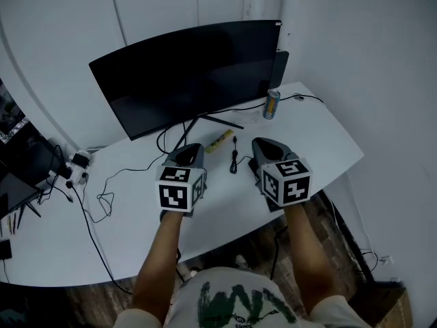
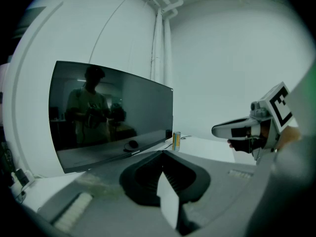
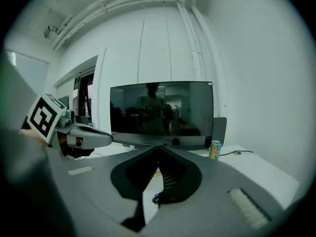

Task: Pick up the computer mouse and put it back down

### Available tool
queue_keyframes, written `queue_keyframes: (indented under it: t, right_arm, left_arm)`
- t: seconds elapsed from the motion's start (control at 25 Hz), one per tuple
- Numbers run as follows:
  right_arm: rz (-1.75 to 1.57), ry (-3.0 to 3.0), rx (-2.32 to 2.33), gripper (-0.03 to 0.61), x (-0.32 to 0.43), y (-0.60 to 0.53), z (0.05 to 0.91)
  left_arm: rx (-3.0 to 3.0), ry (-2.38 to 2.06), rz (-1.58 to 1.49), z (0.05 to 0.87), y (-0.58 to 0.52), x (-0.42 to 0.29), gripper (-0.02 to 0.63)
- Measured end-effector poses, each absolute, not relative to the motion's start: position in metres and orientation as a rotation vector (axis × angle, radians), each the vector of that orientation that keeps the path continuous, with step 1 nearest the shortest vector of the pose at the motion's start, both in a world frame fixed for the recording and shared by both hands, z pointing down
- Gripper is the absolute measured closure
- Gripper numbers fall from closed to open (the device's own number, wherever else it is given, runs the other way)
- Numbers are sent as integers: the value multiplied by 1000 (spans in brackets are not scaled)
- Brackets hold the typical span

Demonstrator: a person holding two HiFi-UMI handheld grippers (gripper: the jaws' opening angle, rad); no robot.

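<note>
Nowhere does the computer mouse show plainly: the head view gives no clear shape for it on the desk [image 1: 136,210], and the patches of desk under both tongs are covered. A small dark rounded shape [image 2: 131,143] sits at the lower edge of the monitor [image 1: 191,74], well ahead of both tongs; whether that is the mouse cannot be told. The left tongs [image 1: 190,147] and the right tongs [image 1: 263,143] are each pressed together, pinching nothing. A black cable [image 1: 234,157] lies between them, just beside the right tongs' tip.
</note>
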State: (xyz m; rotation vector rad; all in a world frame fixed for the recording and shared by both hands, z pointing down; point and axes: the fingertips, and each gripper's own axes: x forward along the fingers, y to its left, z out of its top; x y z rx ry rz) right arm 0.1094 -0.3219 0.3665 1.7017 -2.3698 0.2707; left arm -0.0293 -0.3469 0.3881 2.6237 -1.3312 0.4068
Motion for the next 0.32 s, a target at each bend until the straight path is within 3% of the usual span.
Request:
queue_keyframes:
  t: [0.32]
  right_arm:
    - [277,-2370,1695,577,109,-325,368]
  left_arm:
    - [2623,-1333,413,389,-351,-29,609]
